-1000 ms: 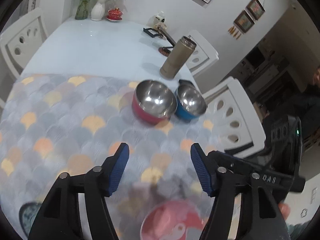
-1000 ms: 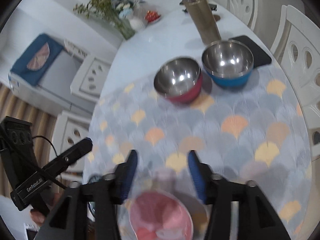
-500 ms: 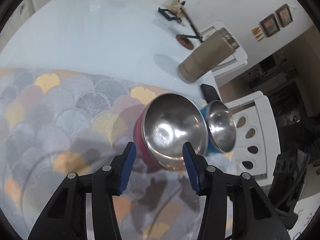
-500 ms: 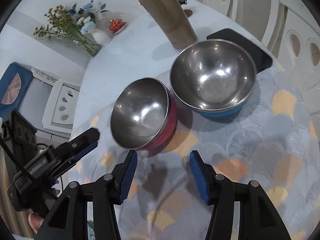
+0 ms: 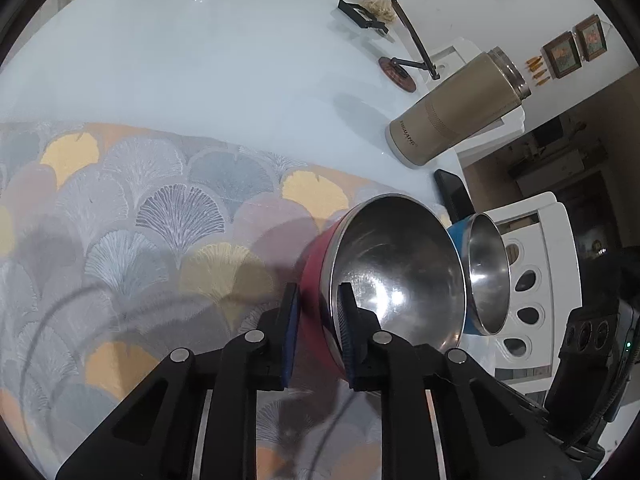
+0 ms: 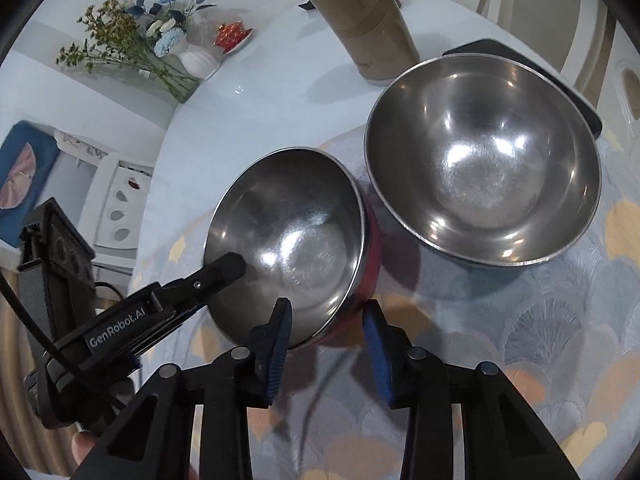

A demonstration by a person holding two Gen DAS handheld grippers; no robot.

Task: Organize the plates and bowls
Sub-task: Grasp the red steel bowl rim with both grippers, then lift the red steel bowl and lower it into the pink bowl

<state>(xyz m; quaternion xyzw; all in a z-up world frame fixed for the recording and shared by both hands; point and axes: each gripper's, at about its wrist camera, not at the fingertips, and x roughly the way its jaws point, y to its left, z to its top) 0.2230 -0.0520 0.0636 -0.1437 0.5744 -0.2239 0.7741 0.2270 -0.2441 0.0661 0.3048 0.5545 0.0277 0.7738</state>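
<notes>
A red bowl point(image 5: 316, 264) with a steel inside stands tilted on the patterned mat point(image 5: 140, 240), touching a blue steel-lined bowl point(image 5: 460, 236). My left gripper point(image 5: 318, 316) is closing: one pad lies on the bowl's red outside and the other against its steel inside, so they pinch the wall. In the right wrist view the red bowl point(image 6: 292, 232) is left of the blue bowl point(image 6: 480, 160). My right gripper point(image 6: 326, 322) is closing astride the red bowl's near rim, with a gap beside the pads. The left gripper's finger point(image 6: 224, 270) reaches in over the bowl's left rim.
A tan flask point(image 5: 452, 116) and a black phone point(image 5: 452, 196) stand behind the bowls. White chairs point(image 5: 532, 280) line the table's right edge. A vase of flowers point(image 6: 180, 60) and a small red dish point(image 6: 234, 34) sit at the far end. A desk stand point(image 5: 400, 68) is beyond the flask.
Both grippers have come down and forward onto the red bowl. Their jaws have narrowed, the left pair onto the bowl's wall. The red bowl now leans over.
</notes>
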